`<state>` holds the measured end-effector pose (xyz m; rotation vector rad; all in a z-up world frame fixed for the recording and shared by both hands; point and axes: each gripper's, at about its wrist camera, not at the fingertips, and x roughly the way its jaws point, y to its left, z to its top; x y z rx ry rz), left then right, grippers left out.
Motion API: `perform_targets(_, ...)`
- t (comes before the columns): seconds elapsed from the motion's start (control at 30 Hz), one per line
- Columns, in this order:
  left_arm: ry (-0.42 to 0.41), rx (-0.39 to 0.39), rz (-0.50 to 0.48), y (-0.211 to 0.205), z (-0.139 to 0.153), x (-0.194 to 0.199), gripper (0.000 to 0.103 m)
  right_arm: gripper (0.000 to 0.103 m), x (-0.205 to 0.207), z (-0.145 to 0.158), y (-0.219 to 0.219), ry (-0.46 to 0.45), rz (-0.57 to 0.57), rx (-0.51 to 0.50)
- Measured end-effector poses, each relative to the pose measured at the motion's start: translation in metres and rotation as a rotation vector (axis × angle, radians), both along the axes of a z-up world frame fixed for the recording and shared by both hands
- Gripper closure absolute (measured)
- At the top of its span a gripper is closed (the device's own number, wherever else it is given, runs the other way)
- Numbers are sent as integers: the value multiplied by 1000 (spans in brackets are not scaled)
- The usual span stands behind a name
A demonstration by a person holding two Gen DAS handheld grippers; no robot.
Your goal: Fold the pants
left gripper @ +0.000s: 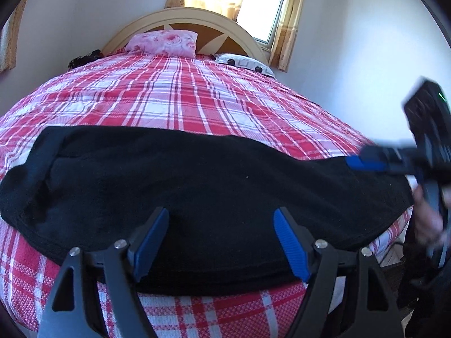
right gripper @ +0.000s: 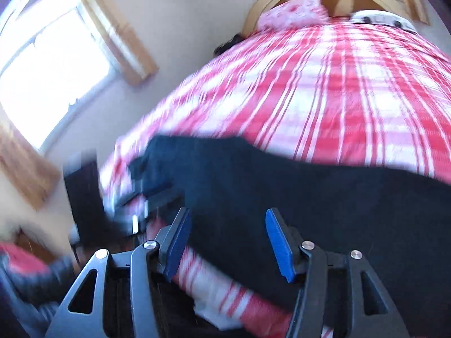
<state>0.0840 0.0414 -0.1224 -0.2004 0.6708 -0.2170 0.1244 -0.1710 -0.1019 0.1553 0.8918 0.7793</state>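
The black pants (left gripper: 197, 186) lay flat across the near end of the bed (left gripper: 174, 95), on the red-and-white plaid cover. The left gripper (left gripper: 221, 242) was positioned above the near hem with its jaws spread wide and nothing between them. The right gripper (right gripper: 227, 242), its view blurred, was likewise held with jaws apart and empty, above the pants (right gripper: 324, 202) at the bed's near edge (right gripper: 338, 84).
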Motion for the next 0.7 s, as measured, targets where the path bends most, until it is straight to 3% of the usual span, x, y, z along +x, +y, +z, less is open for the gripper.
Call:
perform_targets(0.13, -46, -9, -30, -5, 8, -5, 21, 46, 71, 2, 16, 149, -49, 83)
perform_targets(0.17, -49, -5, -42, -7, 8, -5, 14, 46, 81, 1, 20, 163, -55, 77)
perform_targets(0.3, -5, 9, -39, -10, -5, 0, 12, 46, 131, -26, 54, 279, -44, 27)
perform_targets(0.47, -23, 19, -42, -10, -6, -2, 12, 45, 134, -51, 90, 475, 167, 117)
perform_targets(0.57, -32, 44, -45, -14, -9, -2, 11, 45, 140, -60, 95, 524, 168, 131)
perform_targets(0.7, -44, 80, -47, -19, -10, -4, 9, 45, 165, -74, 92, 663, 133, 303)
